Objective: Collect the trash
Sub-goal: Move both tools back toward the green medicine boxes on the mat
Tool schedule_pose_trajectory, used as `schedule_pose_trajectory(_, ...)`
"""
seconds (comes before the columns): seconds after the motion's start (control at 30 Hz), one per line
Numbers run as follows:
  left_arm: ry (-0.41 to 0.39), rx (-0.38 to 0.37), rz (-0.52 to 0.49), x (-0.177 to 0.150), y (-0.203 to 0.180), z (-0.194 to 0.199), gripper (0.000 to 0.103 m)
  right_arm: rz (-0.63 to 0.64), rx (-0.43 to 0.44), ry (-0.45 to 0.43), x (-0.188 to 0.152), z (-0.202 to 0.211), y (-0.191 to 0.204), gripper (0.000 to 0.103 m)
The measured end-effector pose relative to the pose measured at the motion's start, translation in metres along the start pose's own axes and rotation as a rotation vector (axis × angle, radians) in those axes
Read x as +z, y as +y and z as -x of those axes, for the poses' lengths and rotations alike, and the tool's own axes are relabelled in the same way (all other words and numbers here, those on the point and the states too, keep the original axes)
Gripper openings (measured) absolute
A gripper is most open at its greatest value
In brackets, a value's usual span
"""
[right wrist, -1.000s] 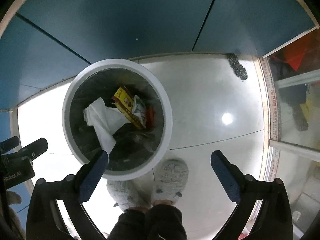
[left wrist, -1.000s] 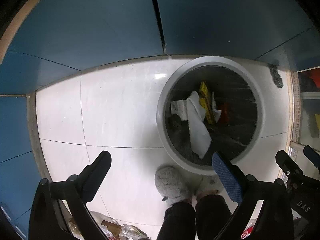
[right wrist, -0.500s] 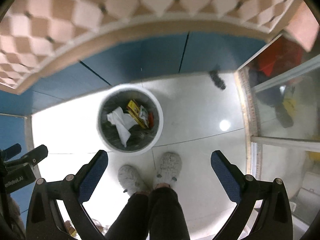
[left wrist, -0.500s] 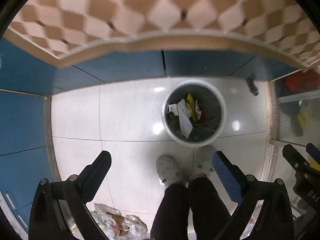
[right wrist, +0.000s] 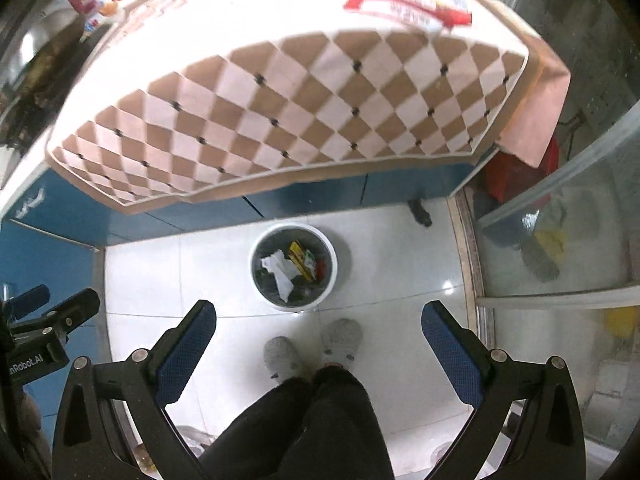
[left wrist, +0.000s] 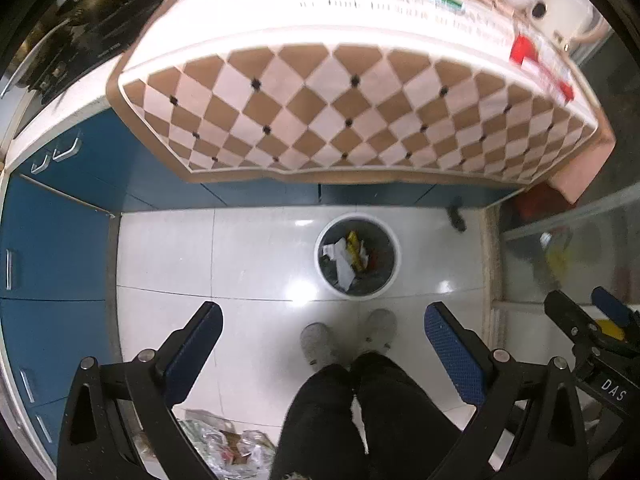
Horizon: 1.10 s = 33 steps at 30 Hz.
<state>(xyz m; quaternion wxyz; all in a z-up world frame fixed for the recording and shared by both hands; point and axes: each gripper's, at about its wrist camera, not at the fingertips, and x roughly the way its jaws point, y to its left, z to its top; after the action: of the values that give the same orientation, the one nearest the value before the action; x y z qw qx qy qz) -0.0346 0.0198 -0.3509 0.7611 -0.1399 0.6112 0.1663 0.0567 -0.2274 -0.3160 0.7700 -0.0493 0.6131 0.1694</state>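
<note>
Below table (left wrist: 360,112), bin (left wrist: 357,263), perhaps wrappers (left wrist: 353,257).

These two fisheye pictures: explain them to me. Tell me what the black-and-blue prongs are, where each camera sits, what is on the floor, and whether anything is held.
The prongs are hand-held grippers; there is no robot arm. A person, whose legs and grey slippers show below, carries one in each hand. Each camera sits on its gripper and looks along its fingers. One view shows the left gripper, the other the right gripper. Both are open and hold nothing. On the white tiled floor stands a round trash bin with paper and wrappers inside. Above it, a table with a checkered cloth. More crumpled wrappers lie near the person's feet.
</note>
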Motion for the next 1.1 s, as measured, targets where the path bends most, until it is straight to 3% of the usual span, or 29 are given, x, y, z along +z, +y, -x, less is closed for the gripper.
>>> schedule_pose_trajectory(0.13,-0.085,-0.003,0.012,0.03,-0.001,0.032,0.103,-0.039,0.036,-0.056,0.023,0.034,0.001,0.103)
schedule_pose_trajectory(0.3,-0.214,0.024,0.021,0.098,-0.005,0.068,0.103,-0.135,0.133,-0.108,0.078,0.055,-0.013,0.103)
schedule_pose_trajectory(0.47,-0.257,0.111,0.055,0.189,-0.016,0.06,0.103,-0.174,0.204,-0.134,0.176,0.054,-0.028,0.103)
schedule_pose_trajectory(0.63,-0.197,0.242,0.146,0.275,-0.02,0.015,0.103,-0.127,0.236,-0.082,0.306,-0.004,-0.031,0.103)
schedule_pose_trajectory(0.73,-0.134,0.267,0.206,0.308,-0.018,-0.01,0.103,-0.06,0.22,-0.001,0.393,-0.068,-0.02,0.103)
schedule_pose_trajectory(0.87,-0.047,0.318,0.241,0.343,-0.023,-0.047,0.103,0.106,0.201,0.075,0.458,-0.133,0.016,0.103)
schedule_pose_trajectory(0.93,-0.027,0.32,0.255,0.351,-0.024,-0.054,0.103,0.206,0.157,0.08,0.466,-0.148,0.033,0.101)
schedule_pose_trajectory(1.0,-0.009,0.316,0.266,0.36,-0.028,-0.06,0.103,0.378,0.032,0.001,0.461,-0.151,0.058,0.082)
schedule_pose_trajectory(1.03,-0.003,0.31,0.272,0.364,-0.03,-0.062,0.103,0.404,0.035,-0.038,0.459,-0.149,0.059,0.076)
schedule_pose_trajectory(1.07,0.004,0.296,0.278,0.37,-0.033,-0.065,0.103,0.408,0.037,-0.069,0.459,-0.147,0.056,0.056)
schedule_pose_trajectory(1.1,0.01,0.286,0.282,0.375,-0.036,-0.066,0.103,0.409,0.04,-0.085,0.46,-0.144,0.053,0.013)
